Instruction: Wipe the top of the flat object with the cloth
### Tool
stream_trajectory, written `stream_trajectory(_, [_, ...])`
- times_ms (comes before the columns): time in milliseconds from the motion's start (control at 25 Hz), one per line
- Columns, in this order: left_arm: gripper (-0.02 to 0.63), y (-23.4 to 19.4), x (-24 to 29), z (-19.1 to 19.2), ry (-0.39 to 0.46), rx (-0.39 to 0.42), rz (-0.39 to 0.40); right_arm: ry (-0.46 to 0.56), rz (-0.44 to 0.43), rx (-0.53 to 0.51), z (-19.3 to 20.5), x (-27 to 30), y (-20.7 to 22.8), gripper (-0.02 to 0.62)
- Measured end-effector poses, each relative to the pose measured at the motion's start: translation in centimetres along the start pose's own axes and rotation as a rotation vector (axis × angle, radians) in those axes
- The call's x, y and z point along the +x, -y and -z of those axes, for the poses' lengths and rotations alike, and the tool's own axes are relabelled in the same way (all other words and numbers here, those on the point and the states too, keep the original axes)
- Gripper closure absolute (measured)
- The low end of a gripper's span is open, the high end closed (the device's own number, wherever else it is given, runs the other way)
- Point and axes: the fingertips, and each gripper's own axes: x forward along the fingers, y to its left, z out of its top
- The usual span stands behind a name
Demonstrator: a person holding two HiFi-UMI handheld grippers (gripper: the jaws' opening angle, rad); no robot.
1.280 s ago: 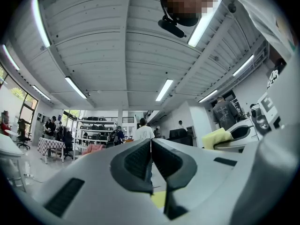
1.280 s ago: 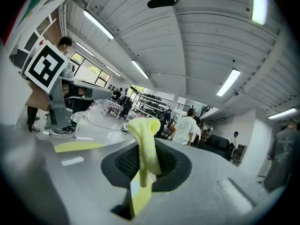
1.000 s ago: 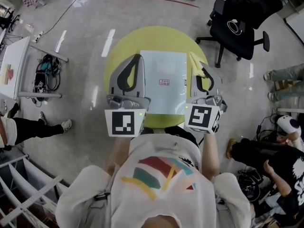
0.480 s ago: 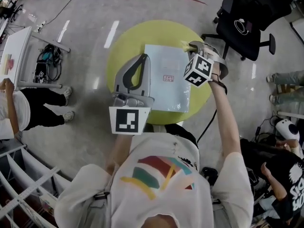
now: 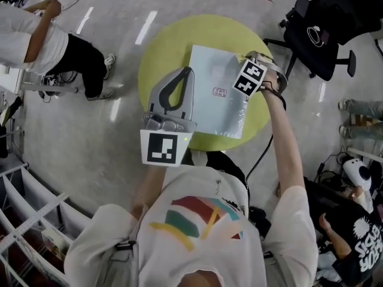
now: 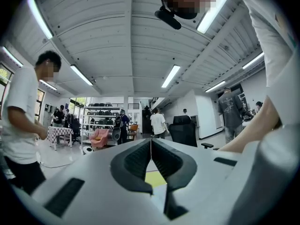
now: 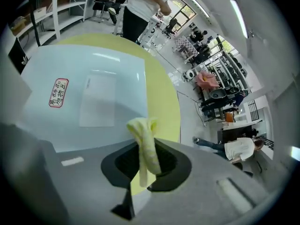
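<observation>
The flat object (image 5: 218,94) is a pale blue sheet-like pack with a red stamp, lying on the round yellow table (image 5: 161,52). In the right gripper view the flat object (image 7: 89,83) fills the area ahead. My right gripper (image 7: 145,158) is shut on a yellow cloth (image 7: 146,144) that hangs between its jaws. In the head view the right gripper (image 5: 249,58) is over the object's far right corner. My left gripper (image 5: 184,72) hovers at the object's left edge, and in its own view this left gripper (image 6: 151,146) is shut and holds nothing.
A black office chair (image 5: 323,23) stands past the table on the right. A person (image 5: 54,37) stands at the upper left, and others sit at the lower right (image 5: 353,232). White shelving (image 5: 30,220) is at the lower left.
My right gripper has carried the cloth from the near right side of the table forward to the flat object's far right corner. The left gripper has kept its place.
</observation>
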Motion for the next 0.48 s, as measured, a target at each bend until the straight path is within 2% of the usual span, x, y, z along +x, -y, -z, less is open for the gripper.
stream_trajectory(280, [0.589,-1.3,0.0,1.2,-0.032,-0.012,-0.019,-0.023,-0.038,-0.043,-0.3,1.5,-0.3,0.568])
stream_trajectory(480, [0.589,-1.6,0.1,1.6,-0.032,-0.013,-0.024,-0.007,-0.099,-0.059,-0.6,1.1,-1.2,0.568])
